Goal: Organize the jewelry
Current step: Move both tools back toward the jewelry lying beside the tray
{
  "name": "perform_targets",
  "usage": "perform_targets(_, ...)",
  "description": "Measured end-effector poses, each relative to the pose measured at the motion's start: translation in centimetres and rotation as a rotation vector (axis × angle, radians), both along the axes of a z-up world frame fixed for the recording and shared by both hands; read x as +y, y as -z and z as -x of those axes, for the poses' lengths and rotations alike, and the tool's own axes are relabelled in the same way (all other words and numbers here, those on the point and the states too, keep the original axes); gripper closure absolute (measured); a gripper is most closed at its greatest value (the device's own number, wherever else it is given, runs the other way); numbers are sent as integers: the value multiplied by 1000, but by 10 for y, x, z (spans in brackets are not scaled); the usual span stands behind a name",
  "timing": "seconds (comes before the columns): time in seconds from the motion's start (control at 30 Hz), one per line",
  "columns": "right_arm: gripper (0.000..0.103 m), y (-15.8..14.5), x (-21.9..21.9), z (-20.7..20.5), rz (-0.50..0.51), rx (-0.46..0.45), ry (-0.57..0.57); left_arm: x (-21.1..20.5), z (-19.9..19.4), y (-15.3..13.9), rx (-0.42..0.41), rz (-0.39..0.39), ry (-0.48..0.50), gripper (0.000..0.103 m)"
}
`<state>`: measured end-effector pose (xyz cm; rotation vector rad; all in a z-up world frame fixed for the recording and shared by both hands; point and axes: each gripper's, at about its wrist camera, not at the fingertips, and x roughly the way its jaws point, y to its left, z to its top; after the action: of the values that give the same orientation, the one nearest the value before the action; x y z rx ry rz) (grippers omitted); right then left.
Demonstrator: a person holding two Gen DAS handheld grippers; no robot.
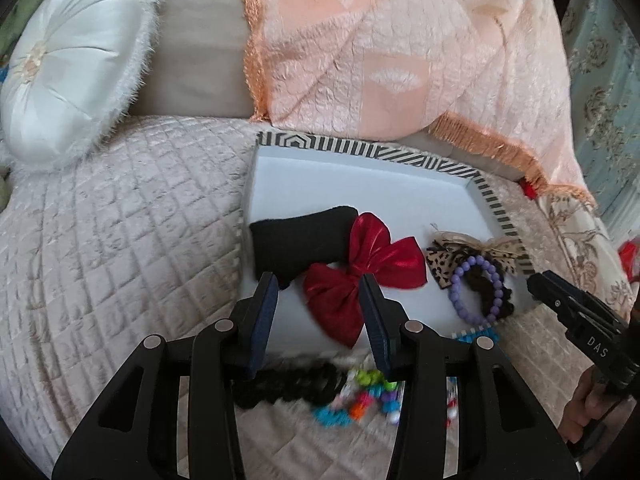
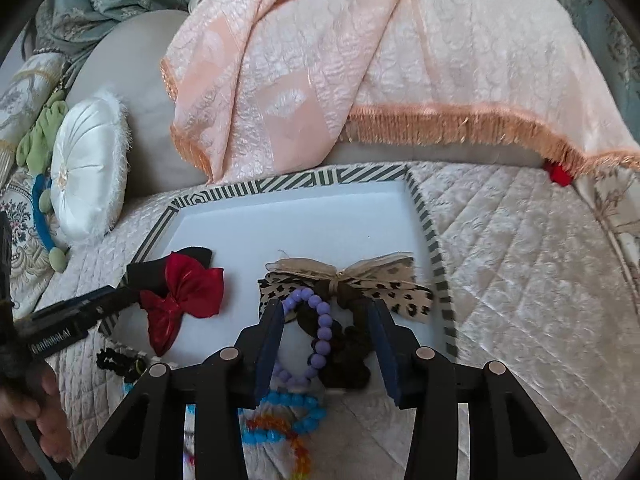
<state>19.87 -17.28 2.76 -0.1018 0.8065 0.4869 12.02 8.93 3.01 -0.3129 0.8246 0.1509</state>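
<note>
My left tool (image 1: 318, 300) hangs wide over the red bow (image 1: 362, 276) in the tray (image 1: 360, 168); my right tool (image 2: 326, 330) gapes wide over the purple bead bracelet (image 2: 320, 332).

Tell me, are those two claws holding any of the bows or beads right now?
No. The left gripper and the right gripper both hang open, gripping nothing.

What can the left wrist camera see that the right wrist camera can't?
Only the left wrist view shows the whole black pad beside the red bow, plus a blurry colourful bead pile.

Only the right wrist view shows the green fabric and blue ring behind the white cushion, and the blue bead bracelet clearly.

Both show the striped tray, purple bead bracelet, leopard bow and peach blanket.
</note>
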Motion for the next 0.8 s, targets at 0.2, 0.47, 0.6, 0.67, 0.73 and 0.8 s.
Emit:
perform_targets(0.2,61,3,-20,39,39,60,-29,4,34,2,36,5,65,61)
perform_targets(0.47,61,29,-36,49,49,193,-64,17,64,20,126,-17,-39,61)
perform_targets(0.6,61,32,-35,45,28,205,-81,35,63,24,132,17,-112,61)
perform_targets(0.67,70,35,-29,44,39,207,-97,43,62,28,138,31,-143,61)
perform_targets(0.73,73,37,-24,41,33,215,-127,49,61,29,142,33,-184,62)
perform_targets(0.8,73,39,-19,39,40,217,-147,56,61,29,135,58,-207,62)
